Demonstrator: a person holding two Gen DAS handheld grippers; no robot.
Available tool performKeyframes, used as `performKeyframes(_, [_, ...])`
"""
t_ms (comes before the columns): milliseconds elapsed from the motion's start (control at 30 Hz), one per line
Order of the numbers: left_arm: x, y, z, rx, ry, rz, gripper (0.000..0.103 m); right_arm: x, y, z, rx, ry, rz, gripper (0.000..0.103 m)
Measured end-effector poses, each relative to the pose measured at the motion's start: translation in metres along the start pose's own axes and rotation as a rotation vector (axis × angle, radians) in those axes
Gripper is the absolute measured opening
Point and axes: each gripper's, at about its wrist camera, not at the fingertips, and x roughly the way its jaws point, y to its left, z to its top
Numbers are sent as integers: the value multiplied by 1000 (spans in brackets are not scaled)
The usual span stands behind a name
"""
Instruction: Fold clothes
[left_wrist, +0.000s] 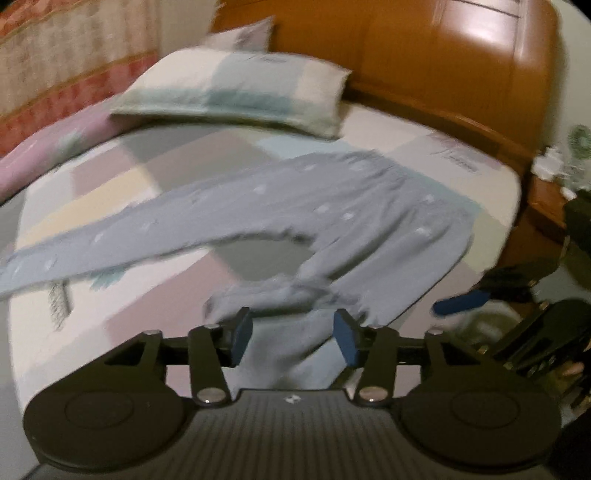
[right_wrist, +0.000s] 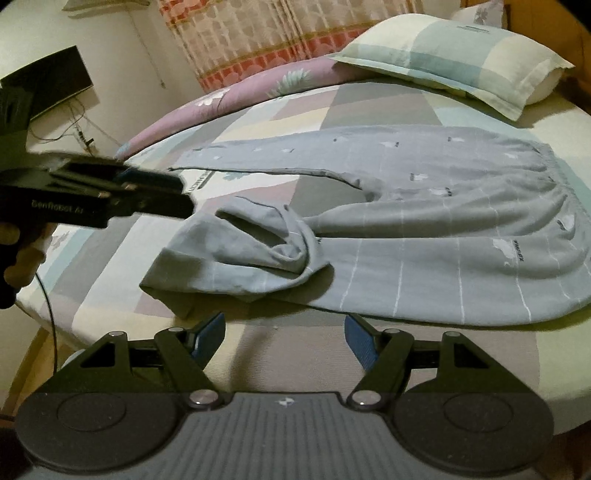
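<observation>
Both jaws stand spread and empty: your left gripper (left_wrist: 293, 338) hovers at the bunched near leg, your right gripper (right_wrist: 284, 341) short of it. Beyond, the grey trousers (right_wrist: 424, 229) sprawl across the bed (right_wrist: 258, 347); pinch the crumple and you may trap layers, skewing the fold.

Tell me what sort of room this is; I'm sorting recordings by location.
Most likely a bedroom: grey trousers lie on a bed with a pillow, a wooden headboard and a curtain behind.
</observation>
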Motion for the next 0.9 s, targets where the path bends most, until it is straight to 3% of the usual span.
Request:
performKeyframes(100, [-2,13,-20,-51,53,68,69,4,10,1,-30,4,13,76])
performKeyframes(300, [-7,36,-52,-146,100,154,72,15,42,10,-151,18,5,77])
performKeyframes(567, [-22,72,-74,-265,82,223,79,53,106,37,-363,-10,-57,98])
performKeyframes(600, [-24,76,-77,-280,79,231,80,60,114,41,-383,-17,-67,103])
performKeyframes(700, [-30,87,-84,-297,75,249,82,86,136,52,-421,-27,-104,103])
performKeyframes(900, [-39,100,-94,-344,53,228,82,133,144,52,-510,55,-265,103])
